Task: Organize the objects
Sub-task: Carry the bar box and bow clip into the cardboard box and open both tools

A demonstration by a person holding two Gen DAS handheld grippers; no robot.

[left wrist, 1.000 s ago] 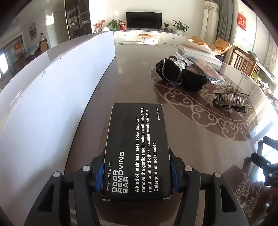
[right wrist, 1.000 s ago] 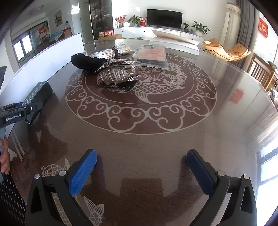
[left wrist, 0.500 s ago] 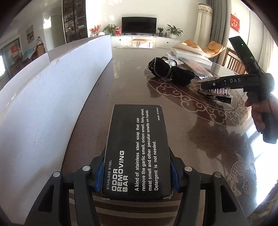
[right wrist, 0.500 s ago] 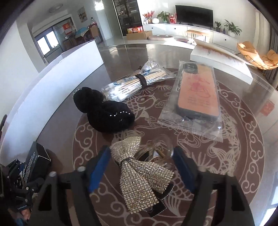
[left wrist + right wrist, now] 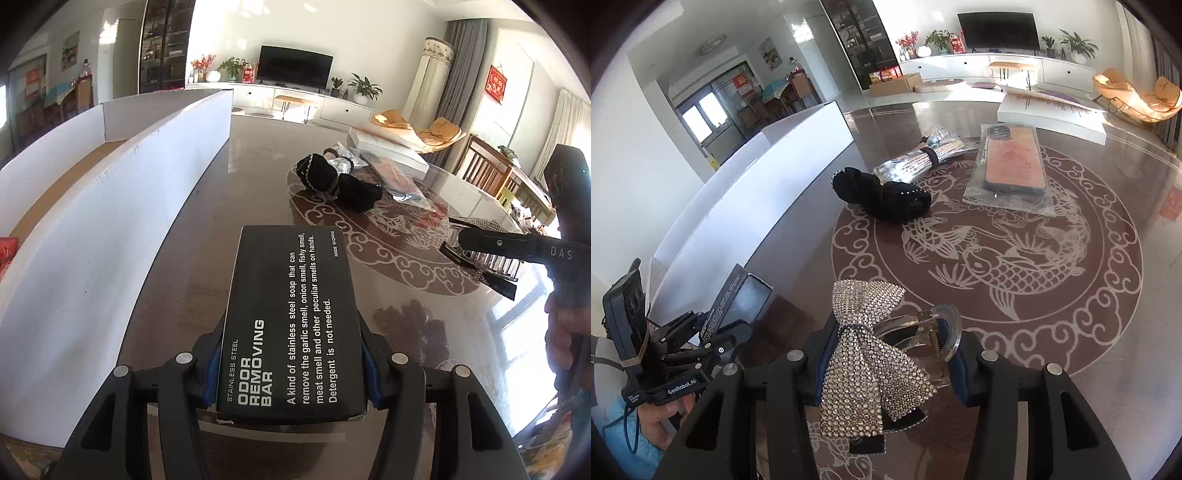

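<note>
The left tongs point(image 5: 291, 373) squeeze a black soap box point(image 5: 291, 321) above the brown counter point(image 5: 192, 266). A long white box point(image 5: 110, 229) stands beside it.

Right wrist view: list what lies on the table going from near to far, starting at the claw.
Right claw shut on the rhinestone bow hair clip → black scrunchie → wrapped chopsticks bundle → flat white box at the far edge. The bagged phone case is left out, since it spans the same depth as the scrunchie and the chopsticks.
</note>
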